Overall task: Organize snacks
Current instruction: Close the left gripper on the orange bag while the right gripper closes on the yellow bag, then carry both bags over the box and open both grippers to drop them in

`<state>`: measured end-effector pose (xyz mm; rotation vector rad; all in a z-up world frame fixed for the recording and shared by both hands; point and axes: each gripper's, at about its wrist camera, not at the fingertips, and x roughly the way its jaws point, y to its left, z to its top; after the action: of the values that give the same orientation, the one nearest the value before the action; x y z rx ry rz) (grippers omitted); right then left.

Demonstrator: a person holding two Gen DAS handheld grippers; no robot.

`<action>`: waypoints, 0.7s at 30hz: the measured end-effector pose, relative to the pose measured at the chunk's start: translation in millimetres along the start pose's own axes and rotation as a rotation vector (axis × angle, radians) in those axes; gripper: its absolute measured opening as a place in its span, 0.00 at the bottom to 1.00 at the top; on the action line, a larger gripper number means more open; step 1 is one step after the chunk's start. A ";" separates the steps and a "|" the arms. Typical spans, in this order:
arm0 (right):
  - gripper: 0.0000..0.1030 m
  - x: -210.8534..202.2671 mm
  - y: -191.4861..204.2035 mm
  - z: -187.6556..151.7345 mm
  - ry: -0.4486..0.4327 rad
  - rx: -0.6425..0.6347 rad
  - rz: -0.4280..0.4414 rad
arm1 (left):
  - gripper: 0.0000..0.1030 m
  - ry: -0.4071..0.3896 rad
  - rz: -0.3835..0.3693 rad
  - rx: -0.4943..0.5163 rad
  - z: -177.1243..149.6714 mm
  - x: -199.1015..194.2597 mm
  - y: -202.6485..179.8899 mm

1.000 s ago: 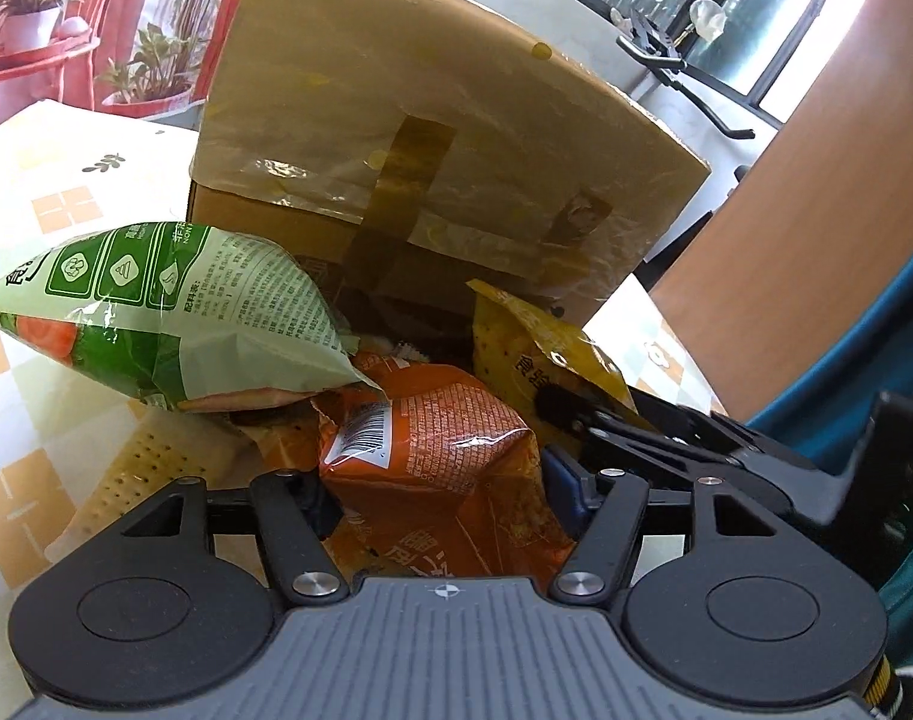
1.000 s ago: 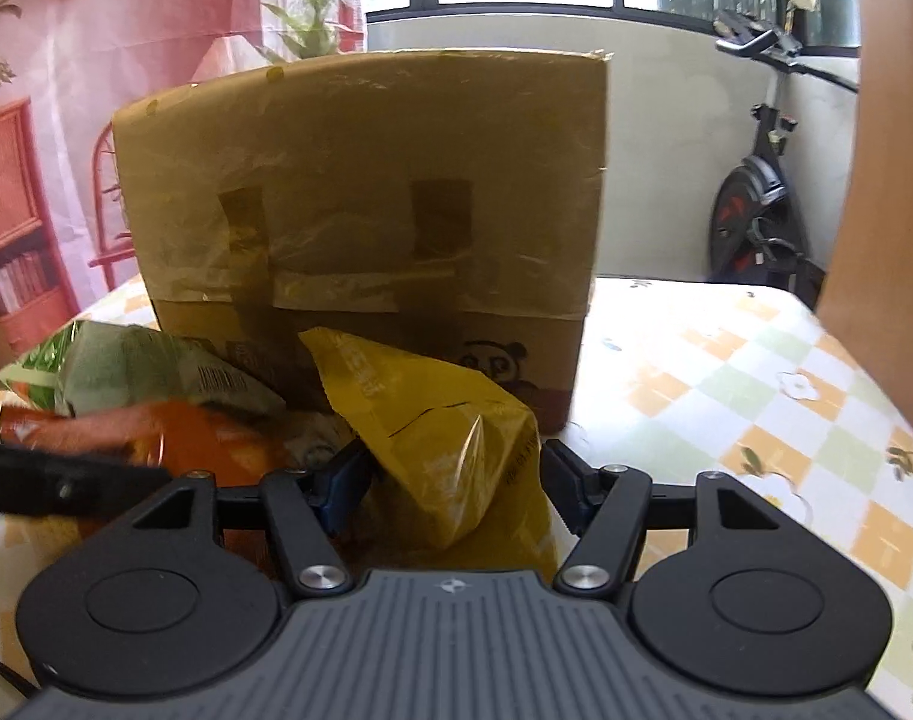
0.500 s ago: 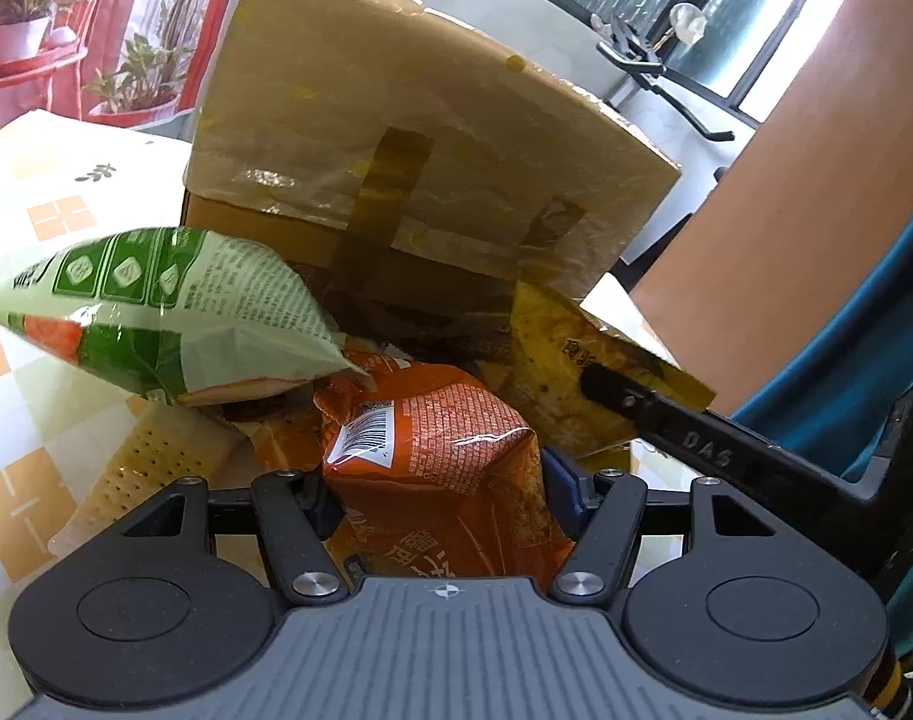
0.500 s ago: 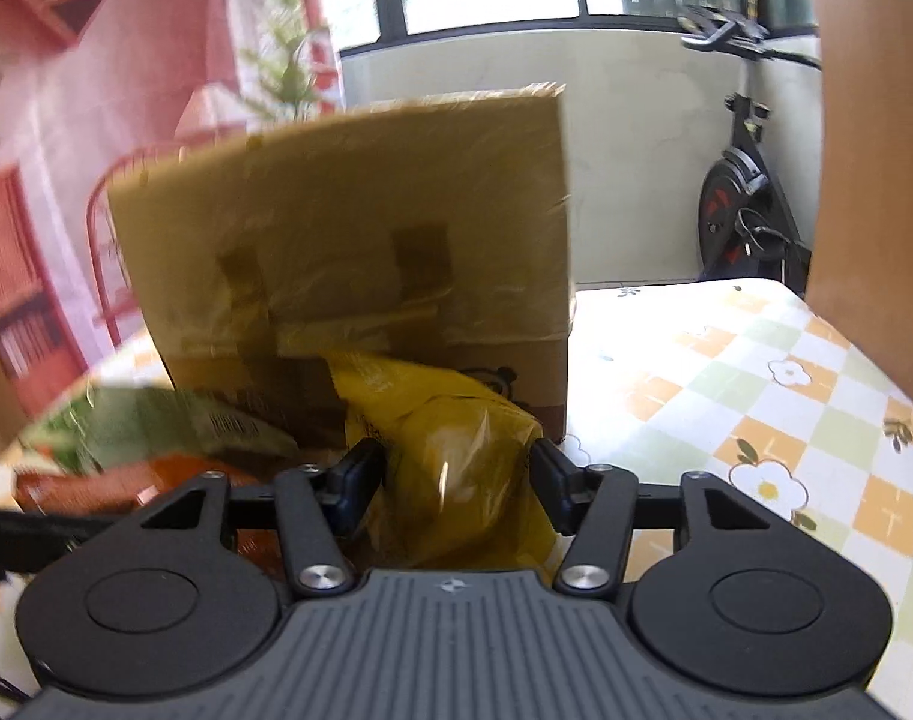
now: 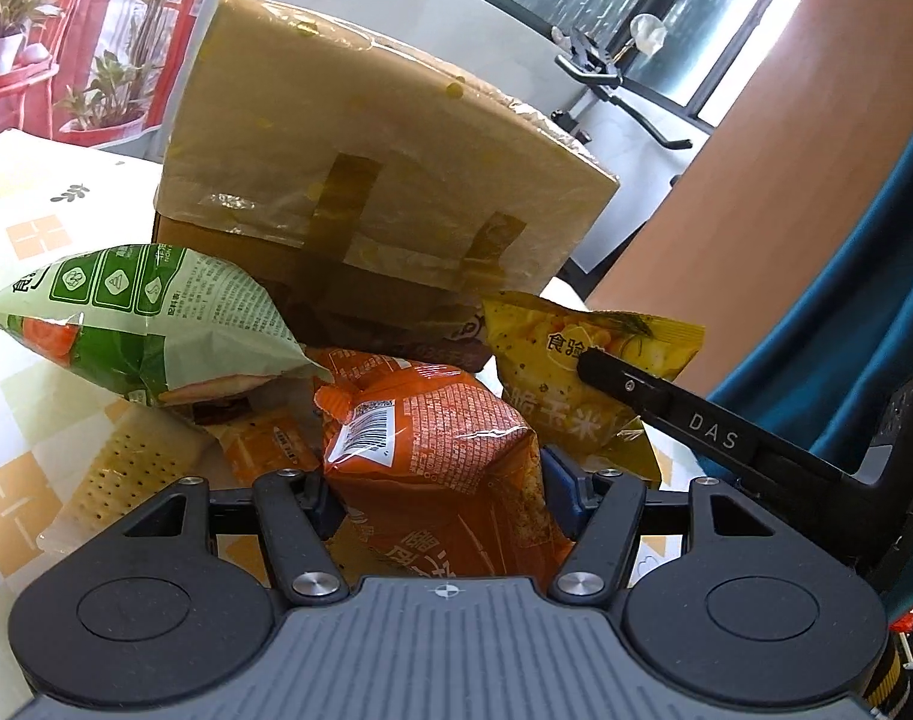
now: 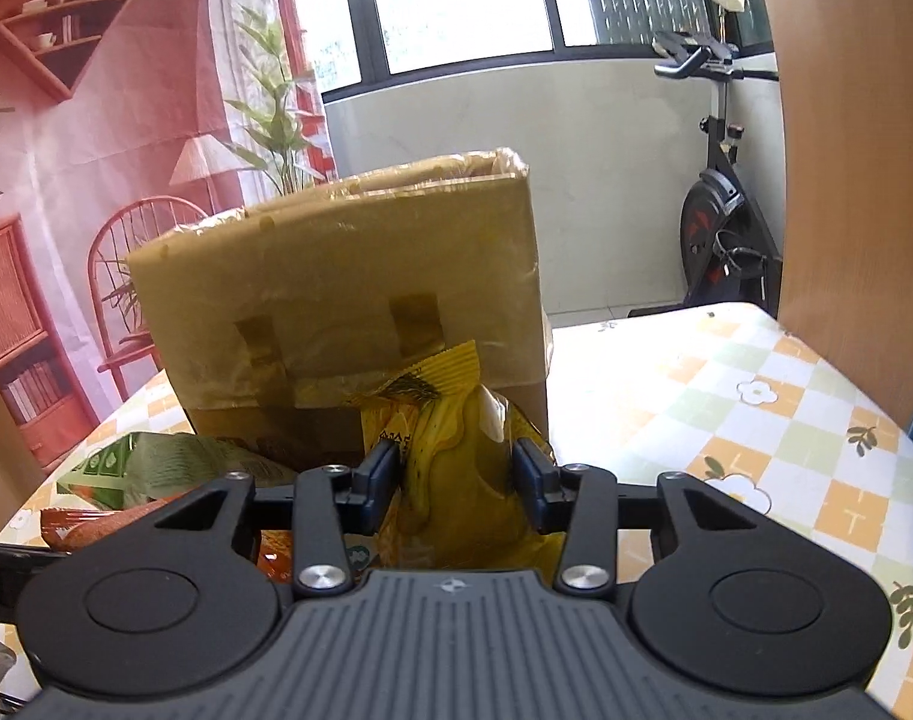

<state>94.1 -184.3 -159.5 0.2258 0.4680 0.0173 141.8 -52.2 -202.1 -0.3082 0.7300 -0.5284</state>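
I am clamping my left tongs [image 5: 438, 495] on the orange snack bag [image 5: 432, 450] and my right tongs [image 6: 454, 476] on the yellow snack bag [image 6: 450, 468], both just in front of the taped cardboard box [image 6: 348, 294], so each can be lifted clear of the pile on the bench [image 6: 726, 420].

A crinkled orange foil snack bag [image 5: 438, 450] is pinned upright. A yellow corn-snack bag [image 6: 456, 480] is held raised. A green-and-white cracker packet [image 5: 138, 324] is propped against the tape-covered cardboard box [image 5: 378, 180].
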 end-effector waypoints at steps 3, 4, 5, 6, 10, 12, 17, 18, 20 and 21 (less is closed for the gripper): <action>0.43 -6.6 0.8 2.6 -0.013 0.002 -0.004 | 0.64 0.002 -0.019 -0.001 -1.0 -3.0 -0.8; 0.43 -8.3 0.9 3.8 -0.018 0.002 -0.005 | 0.64 0.001 -0.023 0.000 -1.2 -4.2 -1.2; 0.43 -10.5 0.9 5.2 -0.023 0.003 -0.006 | 0.64 0.000 -0.029 0.002 -1.2 -4.9 -1.9; 0.43 -12.6 1.0 6.2 -0.029 0.005 -0.006 | 0.64 -0.001 -0.035 0.004 -1.2 -5.9 -2.4; 0.43 -19.9 0.3 12.3 -0.053 0.017 0.001 | 0.64 -0.006 -0.057 0.010 -0.3 -9.4 -4.6; 0.43 -23.1 0.1 16.1 -0.063 0.020 0.009 | 0.64 -0.018 -0.062 0.016 1.9 -10.2 -4.9; 0.43 -30.2 -0.4 28.9 -0.085 0.031 0.022 | 0.64 -0.090 -0.074 0.053 16.0 -24.7 -8.3; 0.43 -31.5 -0.4 32.5 -0.090 0.032 0.024 | 0.64 -0.111 -0.074 0.060 20.6 -29.2 -8.3; 0.43 -34.3 -0.9 40.6 -0.105 0.039 0.029 | 0.64 -0.145 -0.072 0.070 30.3 -37.8 -7.0; 0.43 -36.2 -1.3 45.2 -0.114 0.045 0.032 | 0.64 -0.160 -0.069 0.072 36.6 -42.0 -5.7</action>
<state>82.0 -197.6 -104.5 0.2767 0.3513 0.0253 139.2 -30.5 -150.6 -0.3055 0.5456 -0.5866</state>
